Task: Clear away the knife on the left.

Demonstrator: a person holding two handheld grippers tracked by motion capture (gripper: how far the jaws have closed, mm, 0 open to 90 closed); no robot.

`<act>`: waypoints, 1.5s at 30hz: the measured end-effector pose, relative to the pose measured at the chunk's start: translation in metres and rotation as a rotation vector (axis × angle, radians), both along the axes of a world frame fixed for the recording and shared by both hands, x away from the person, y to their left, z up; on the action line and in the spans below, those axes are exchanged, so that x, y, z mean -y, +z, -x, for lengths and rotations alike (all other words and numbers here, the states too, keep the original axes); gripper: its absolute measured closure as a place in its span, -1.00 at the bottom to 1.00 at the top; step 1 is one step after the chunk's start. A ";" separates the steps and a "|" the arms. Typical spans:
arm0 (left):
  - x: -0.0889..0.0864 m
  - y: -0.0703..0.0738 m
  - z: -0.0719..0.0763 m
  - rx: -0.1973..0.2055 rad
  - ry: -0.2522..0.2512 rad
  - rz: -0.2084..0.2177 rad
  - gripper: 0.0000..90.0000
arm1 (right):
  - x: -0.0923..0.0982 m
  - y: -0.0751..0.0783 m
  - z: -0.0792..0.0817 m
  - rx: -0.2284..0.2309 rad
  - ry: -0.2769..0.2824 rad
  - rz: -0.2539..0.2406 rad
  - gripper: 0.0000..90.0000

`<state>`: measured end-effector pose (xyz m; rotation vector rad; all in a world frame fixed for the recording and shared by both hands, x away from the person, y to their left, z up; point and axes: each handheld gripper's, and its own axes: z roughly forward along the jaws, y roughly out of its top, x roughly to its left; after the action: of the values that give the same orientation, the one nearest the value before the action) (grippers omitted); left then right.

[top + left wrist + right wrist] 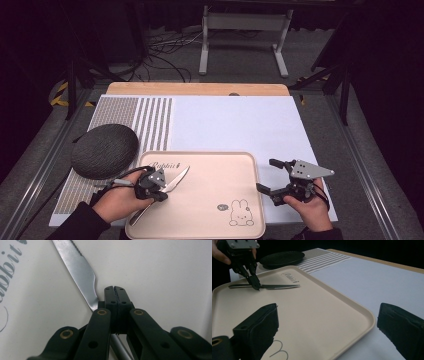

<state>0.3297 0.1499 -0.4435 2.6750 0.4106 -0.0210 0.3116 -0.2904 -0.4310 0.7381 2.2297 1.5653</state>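
Note:
A steel table knife [179, 180] [78, 270] [279, 286] lies flat on the beige tray [200, 154] [362, 312], its serrated blade pointing up and right in the high view. My left gripper [162, 195] [115, 288] [256, 286] points down at the knife's neck, jaws shut together with nothing between the pads. The knife passes under and beside the tips. My right gripper [267, 175] [327, 317] hovers at the tray's right edge, jaws wide open around empty space.
A dark grey domed round object [105, 150] [282, 257] rests left of the tray on a striped mat [150, 120]. A white mat [240, 125] covers the table beyond the tray. The tray carries a rabbit drawing [241, 212] near its front right corner.

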 end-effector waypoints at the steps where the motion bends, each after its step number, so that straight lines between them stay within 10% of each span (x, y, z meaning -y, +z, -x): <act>1: -0.001 0.000 0.000 -0.001 0.002 -0.001 1.00 | 0.000 0.000 0.000 0.000 0.001 0.000 -0.90; 45: -0.041 -0.001 -0.003 -0.021 0.148 0.013 1.00 | -0.001 -0.001 -0.001 -0.010 -0.002 -0.002 -0.90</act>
<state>0.3327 0.1910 -0.4448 2.6262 0.6116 -0.0072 0.3124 -0.2892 -0.4324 0.7491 2.2343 1.5662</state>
